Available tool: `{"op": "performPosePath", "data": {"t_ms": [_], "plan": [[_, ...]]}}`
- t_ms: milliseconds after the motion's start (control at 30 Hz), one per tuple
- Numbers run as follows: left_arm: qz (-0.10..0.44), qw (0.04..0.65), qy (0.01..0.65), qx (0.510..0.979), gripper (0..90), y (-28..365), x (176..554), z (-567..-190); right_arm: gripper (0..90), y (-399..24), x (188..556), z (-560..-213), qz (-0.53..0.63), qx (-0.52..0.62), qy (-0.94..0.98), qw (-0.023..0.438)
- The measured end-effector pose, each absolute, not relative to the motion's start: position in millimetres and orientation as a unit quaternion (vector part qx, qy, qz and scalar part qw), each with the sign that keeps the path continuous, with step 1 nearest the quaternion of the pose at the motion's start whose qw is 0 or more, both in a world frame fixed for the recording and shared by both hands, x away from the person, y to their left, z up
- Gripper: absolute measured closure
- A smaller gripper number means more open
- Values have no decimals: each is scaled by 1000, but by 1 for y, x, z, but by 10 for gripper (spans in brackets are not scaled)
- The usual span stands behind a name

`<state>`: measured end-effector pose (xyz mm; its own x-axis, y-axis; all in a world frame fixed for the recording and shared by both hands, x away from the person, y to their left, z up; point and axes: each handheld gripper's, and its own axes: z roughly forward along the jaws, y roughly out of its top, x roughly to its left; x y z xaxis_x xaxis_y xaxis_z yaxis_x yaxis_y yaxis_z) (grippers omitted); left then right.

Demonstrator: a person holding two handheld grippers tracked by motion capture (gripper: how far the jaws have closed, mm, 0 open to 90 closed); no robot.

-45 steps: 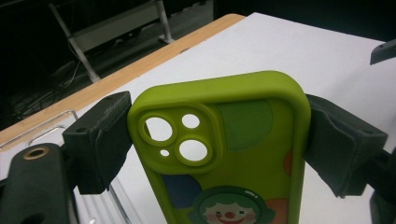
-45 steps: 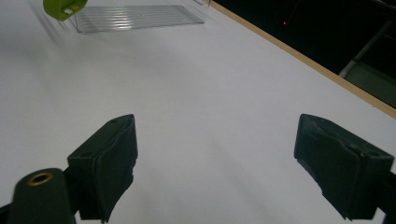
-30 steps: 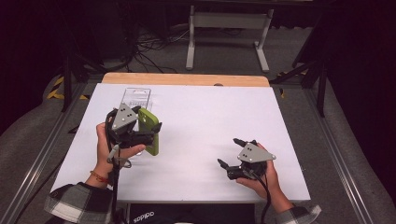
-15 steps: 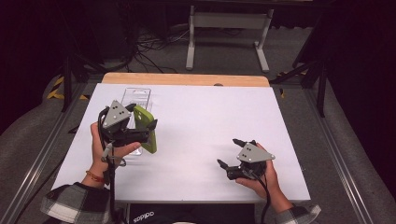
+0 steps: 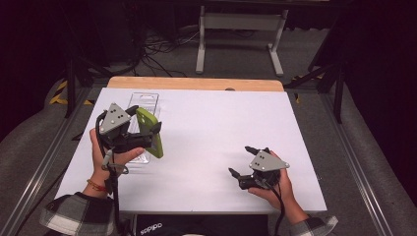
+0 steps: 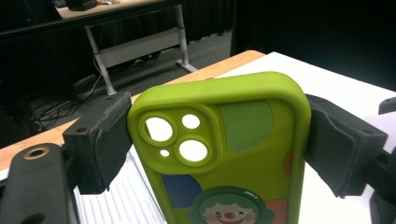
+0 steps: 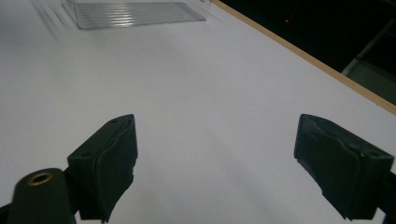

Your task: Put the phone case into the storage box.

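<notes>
A lime-green phone case (image 5: 150, 133) with camera cut-outs and a clown print (image 6: 233, 154) is held upright above the table's left side. My left gripper (image 5: 145, 130) is shut on it, and its black pads (image 6: 100, 140) press both long edges. Just beneath and behind the case, a clear ribbed plastic tray (image 5: 143, 101) lies flat on the white table (image 5: 216, 123). My right gripper (image 5: 240, 160) rests low near the front right, jaws wide open with nothing between them (image 7: 217, 163). The same tray (image 7: 130, 11) appears far ahead in the right gripper view.
A wooden strip (image 5: 196, 83) runs along the table's far edge. Beyond it stand a grey metal stand (image 5: 238, 29) and cables on the floor. Metal rails (image 5: 39, 167) flank the table on both sides.
My left gripper has shifted slightly left and away with the green case still held. The right gripper has stayed put.
</notes>
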<state>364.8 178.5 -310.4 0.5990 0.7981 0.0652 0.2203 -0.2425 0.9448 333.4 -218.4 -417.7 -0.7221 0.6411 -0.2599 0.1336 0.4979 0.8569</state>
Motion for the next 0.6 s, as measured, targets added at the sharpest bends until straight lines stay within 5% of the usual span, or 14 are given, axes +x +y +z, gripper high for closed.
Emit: {"op": "performPosePath", "data": {"t_ms": [600], "plan": [[302,501,379,717,157,200,394,-307,143,-217,335,-421,436,241,820,283]]}}
